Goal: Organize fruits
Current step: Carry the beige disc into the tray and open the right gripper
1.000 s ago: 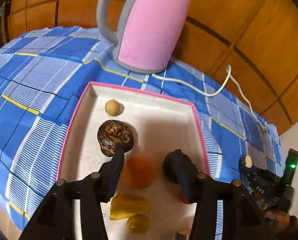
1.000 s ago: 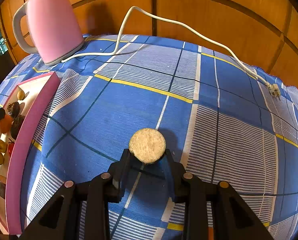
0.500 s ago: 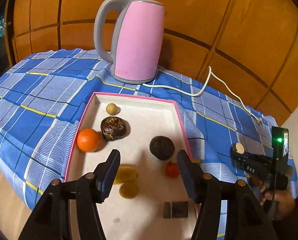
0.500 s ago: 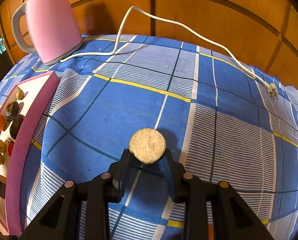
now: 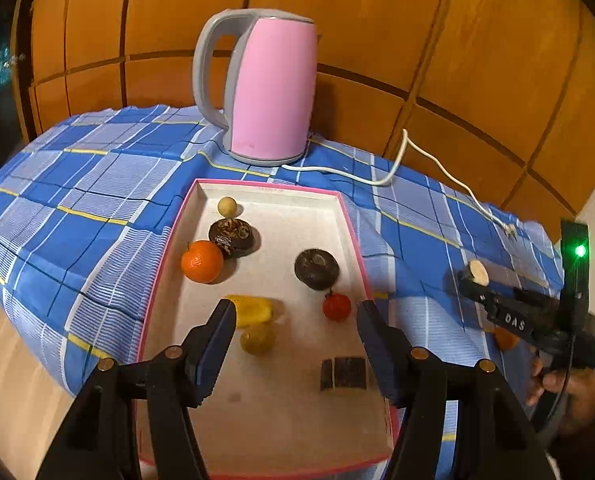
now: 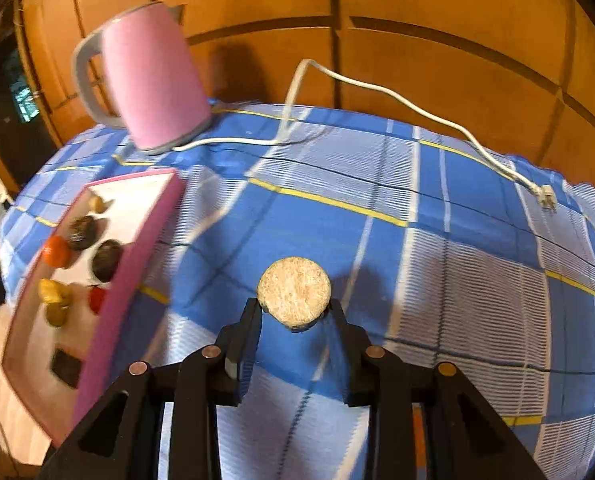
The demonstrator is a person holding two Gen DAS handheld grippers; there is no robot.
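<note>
- Left gripper (image 5: pixel 296 332), lower centre, jaws apart and just been opening, nothing between them, above the pink-rimmed tray (image 5: pixel 353 240).
- Right gripper (image 6: pixel 293 312) clamped on a beige round slice (image 6: pixel 294 291).

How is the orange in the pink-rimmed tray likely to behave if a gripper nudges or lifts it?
The orange looks round, so a nudge would probably roll it. It rests against the dark wrinkled fruit, which may block it. Its smooth curved skin might slip between narrow pads.

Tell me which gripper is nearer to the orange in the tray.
Left. The left gripper hangs open over the tray, with the orange just beyond its fingertips. The right gripper is off to the side over the cloth, holding a tan disc.
</note>
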